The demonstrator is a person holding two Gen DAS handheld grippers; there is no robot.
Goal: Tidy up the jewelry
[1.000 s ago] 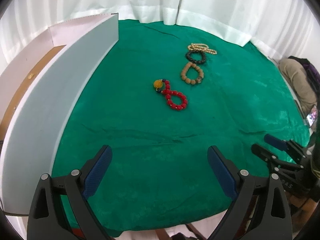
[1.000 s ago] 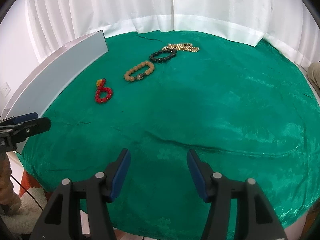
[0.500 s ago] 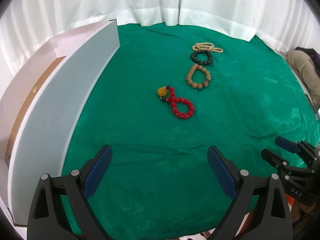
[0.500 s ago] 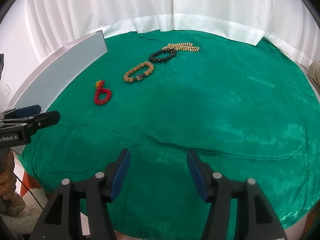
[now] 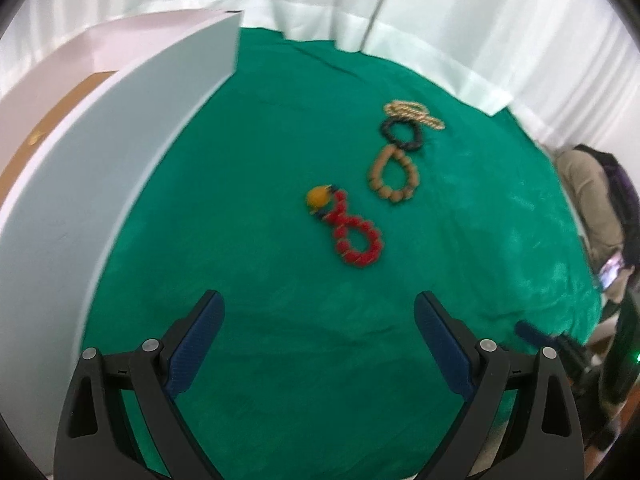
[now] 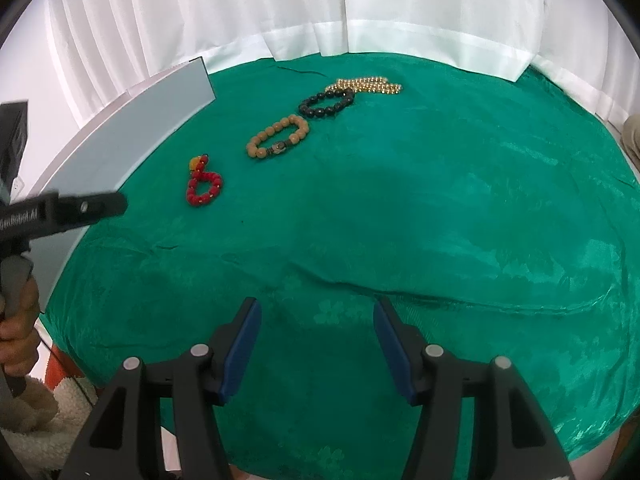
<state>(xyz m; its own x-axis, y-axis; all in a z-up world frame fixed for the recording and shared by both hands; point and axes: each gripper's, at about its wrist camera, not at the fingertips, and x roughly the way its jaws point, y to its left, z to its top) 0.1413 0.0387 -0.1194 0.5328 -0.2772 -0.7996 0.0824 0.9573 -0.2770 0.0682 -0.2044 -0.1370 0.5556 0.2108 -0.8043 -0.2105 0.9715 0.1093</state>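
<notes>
Four pieces lie in a row on the green cloth: a red bead bracelet with a yellow bead, a tan wooden bracelet, a black bracelet and a gold bead chain. My left gripper hangs open just short of the red bracelet, nothing between its fingers. My right gripper stands open and empty over the near cloth, far from the jewelry.
A white open box with a grey upright lid borders the cloth on the left; its brown floor shows behind. White curtains close the back. The left tool and a hand appear at the right wrist view's left edge.
My left gripper has moved forward over the cloth toward the red bracelet, which now looks larger and nearer. The right gripper has stayed in place. Both remain open.
</notes>
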